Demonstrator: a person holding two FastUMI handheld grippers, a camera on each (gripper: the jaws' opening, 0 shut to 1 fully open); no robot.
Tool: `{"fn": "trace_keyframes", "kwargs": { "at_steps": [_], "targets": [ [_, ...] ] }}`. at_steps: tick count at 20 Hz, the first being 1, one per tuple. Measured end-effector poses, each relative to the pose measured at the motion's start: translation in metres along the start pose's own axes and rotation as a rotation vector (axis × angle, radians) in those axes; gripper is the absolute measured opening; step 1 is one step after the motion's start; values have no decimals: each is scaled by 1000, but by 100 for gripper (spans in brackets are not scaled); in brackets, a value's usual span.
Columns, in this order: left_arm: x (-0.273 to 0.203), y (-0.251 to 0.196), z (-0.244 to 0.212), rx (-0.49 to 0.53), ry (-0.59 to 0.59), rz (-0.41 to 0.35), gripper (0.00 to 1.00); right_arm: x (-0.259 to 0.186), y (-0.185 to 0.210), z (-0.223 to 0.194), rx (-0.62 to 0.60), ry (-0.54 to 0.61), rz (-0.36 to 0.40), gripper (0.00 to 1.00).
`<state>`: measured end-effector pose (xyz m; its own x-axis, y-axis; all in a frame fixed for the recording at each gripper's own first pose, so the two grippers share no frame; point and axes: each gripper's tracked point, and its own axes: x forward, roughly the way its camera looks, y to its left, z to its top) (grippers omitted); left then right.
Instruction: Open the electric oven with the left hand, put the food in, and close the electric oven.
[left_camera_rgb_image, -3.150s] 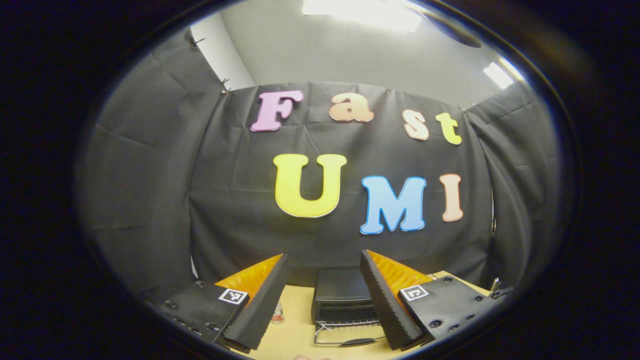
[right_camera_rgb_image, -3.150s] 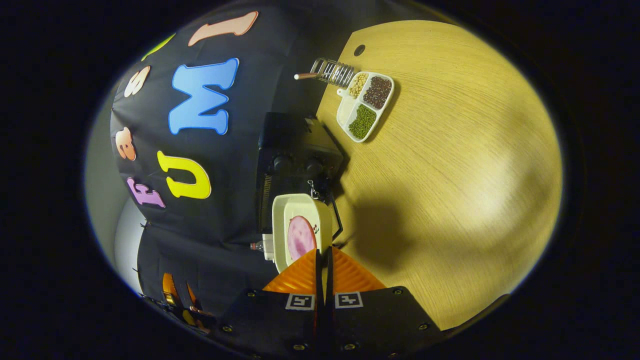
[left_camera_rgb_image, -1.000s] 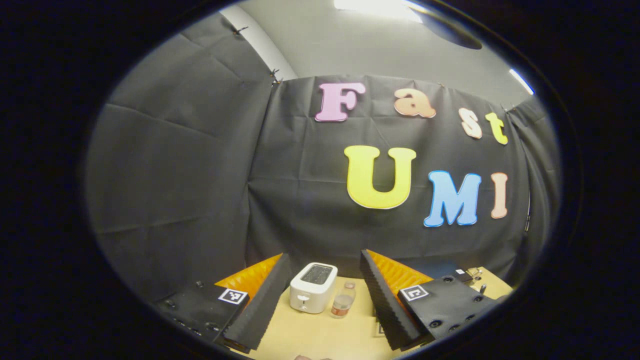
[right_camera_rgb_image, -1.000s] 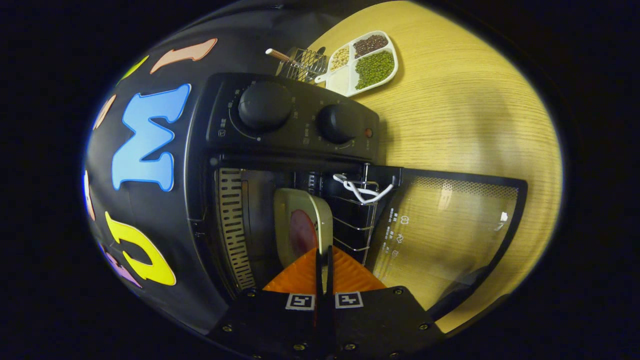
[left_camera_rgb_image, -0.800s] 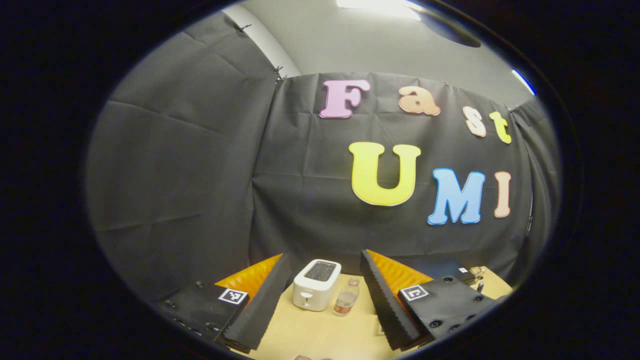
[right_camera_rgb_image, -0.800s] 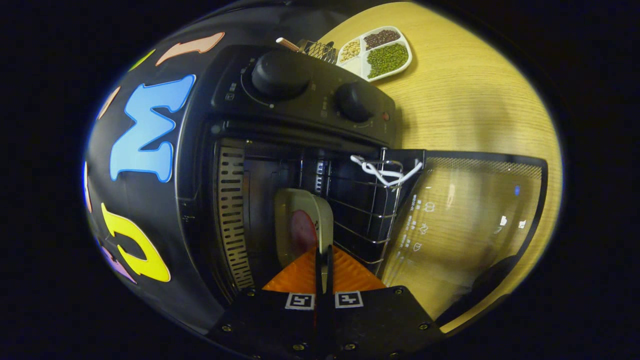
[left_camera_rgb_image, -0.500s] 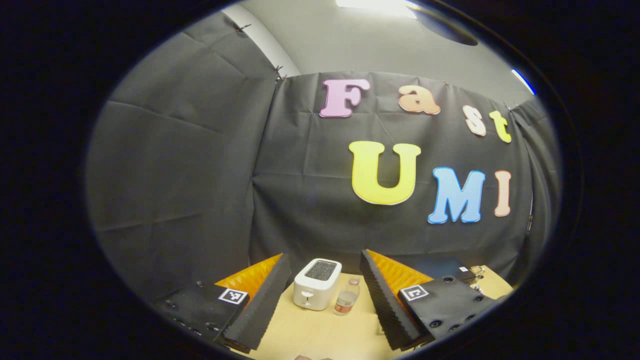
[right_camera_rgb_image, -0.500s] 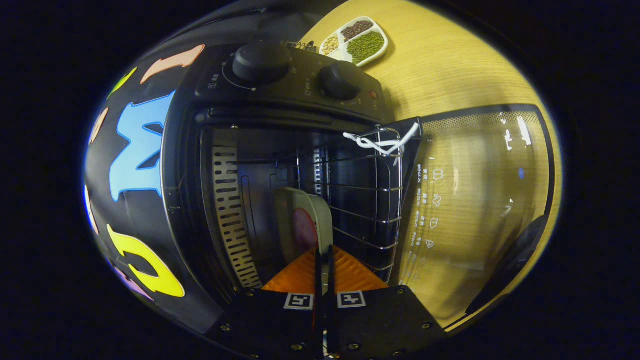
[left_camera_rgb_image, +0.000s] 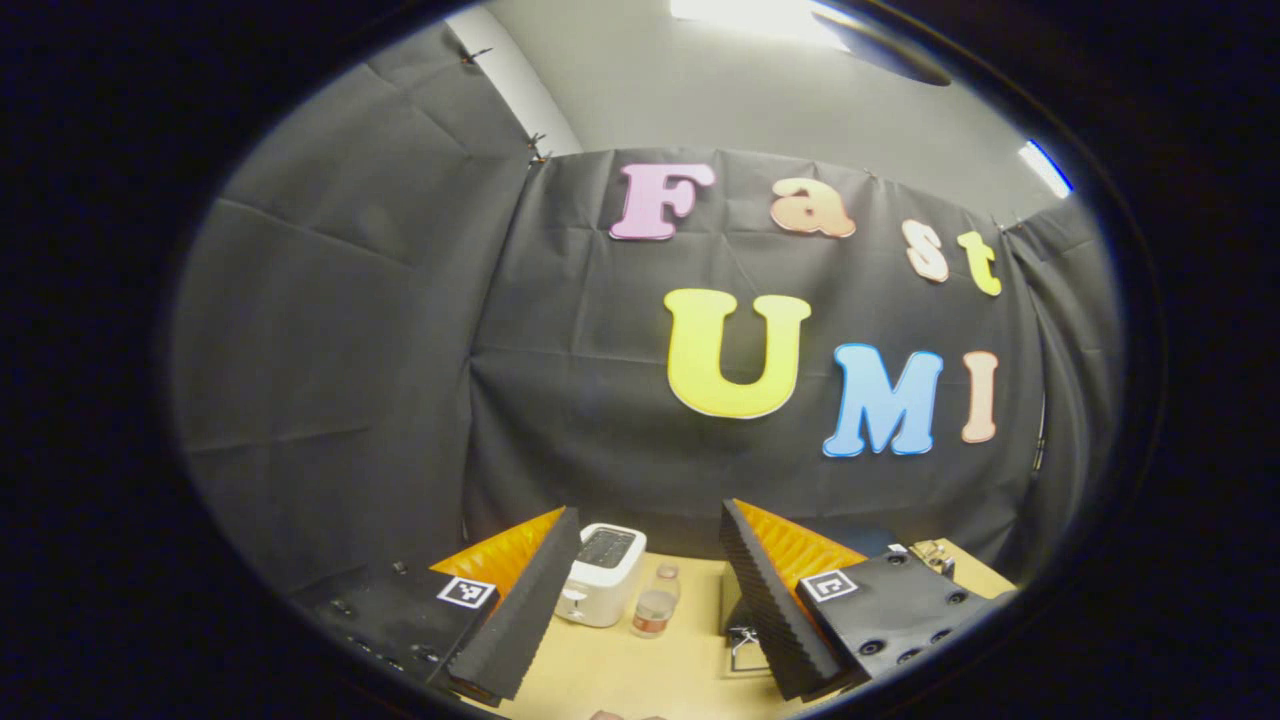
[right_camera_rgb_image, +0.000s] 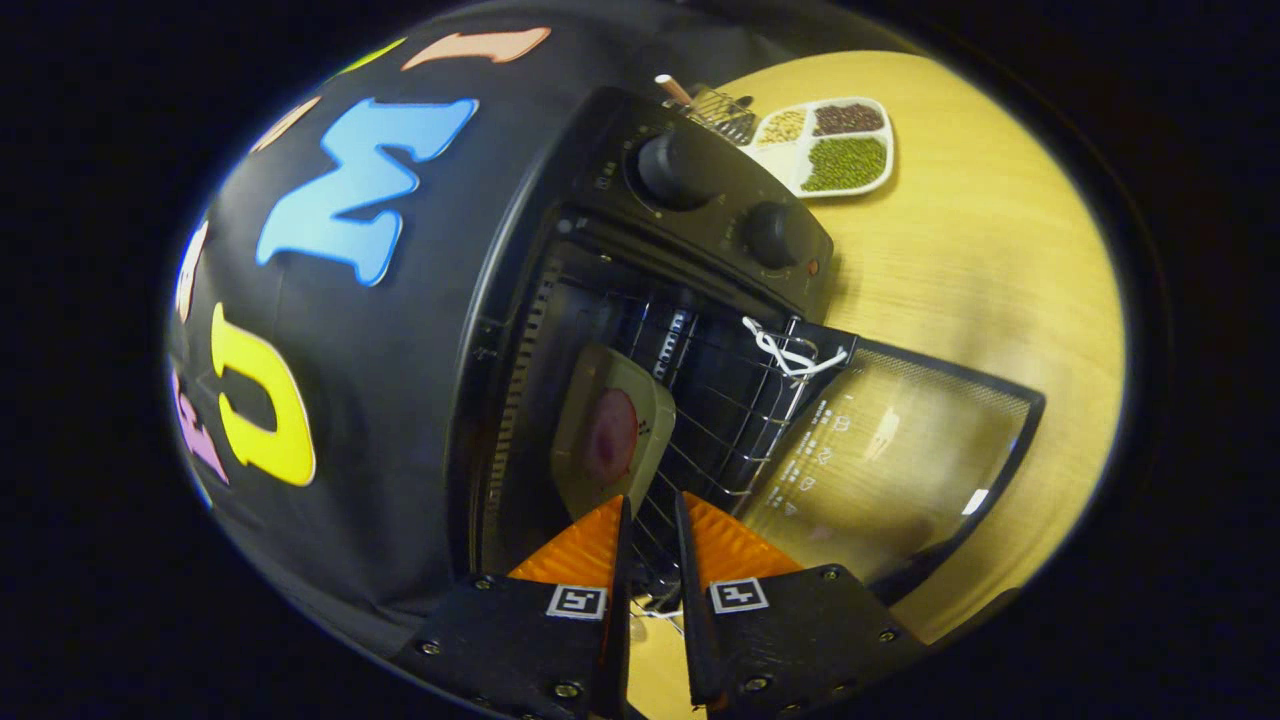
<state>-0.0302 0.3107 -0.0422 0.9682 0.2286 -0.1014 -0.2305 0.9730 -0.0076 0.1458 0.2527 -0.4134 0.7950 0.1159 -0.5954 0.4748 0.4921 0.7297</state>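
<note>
In the right gripper view, the right hand-held gripper (right_camera_rgb_image: 650, 520) has its fingers parted by a narrow gap with nothing between them. Just ahead of its fingertips sits the white dish (right_camera_rgb_image: 608, 432) with a round pink slice of food (right_camera_rgb_image: 612, 437) in it, resting on the wire rack (right_camera_rgb_image: 735, 410) inside the electric oven (right_camera_rgb_image: 640, 300). The dish lies free of the fingers, slightly to the left of them. The oven's glass door (right_camera_rgb_image: 890, 460) hangs fully open, lying ahead and to the right of the hand-held gripper over the wooden surface (right_camera_rgb_image: 990, 280). A white cord (right_camera_rgb_image: 790, 355) is tied at the rack's front edge. Two dark knobs (right_camera_rgb_image: 670, 170) sit on the oven's control panel, farther ahead. Beyond them on the surface is a divided tray (right_camera_rgb_image: 830, 145) of beans and grains, touching a small wire basket (right_camera_rgb_image: 715, 110).

In the left gripper view, the left hand-held gripper (left_camera_rgb_image: 645, 590) is wide open and holds nothing, raised above the surface. Ahead between its fingers stand a white toaster (left_camera_rgb_image: 603, 572) and, just beside it, a small bottle (left_camera_rgb_image: 655, 605).
</note>
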Motion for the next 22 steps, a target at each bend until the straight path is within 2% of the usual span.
{"fn": "trace_keyframes", "kwargs": {
  "at_steps": [1,2,4,10,15,17,22],
  "targets": [
    [3,-8,-2,-1,1,-17,95,-11,-6,1,-52,7,-7,24],
    [5,-17,-4,-1,4,-33,100,-23,-8,4,-110,9,-1,24],
    [10,-35,-10,2,11,-59,100,-48,-10,13,-245,12,11,24],
    [11,-103,-20,7,30,-126,100,-122,7,54,-617,-35,107,23],
    [4,-160,-20,38,21,-169,100,-177,34,94,-783,-106,197,24],
    [1,-183,-19,41,19,-186,100,-198,41,116,-832,-142,207,24],
    [-2,-224,-15,56,4,-210,100,-260,80,179,-967,-302,261,23]
  ]
}}
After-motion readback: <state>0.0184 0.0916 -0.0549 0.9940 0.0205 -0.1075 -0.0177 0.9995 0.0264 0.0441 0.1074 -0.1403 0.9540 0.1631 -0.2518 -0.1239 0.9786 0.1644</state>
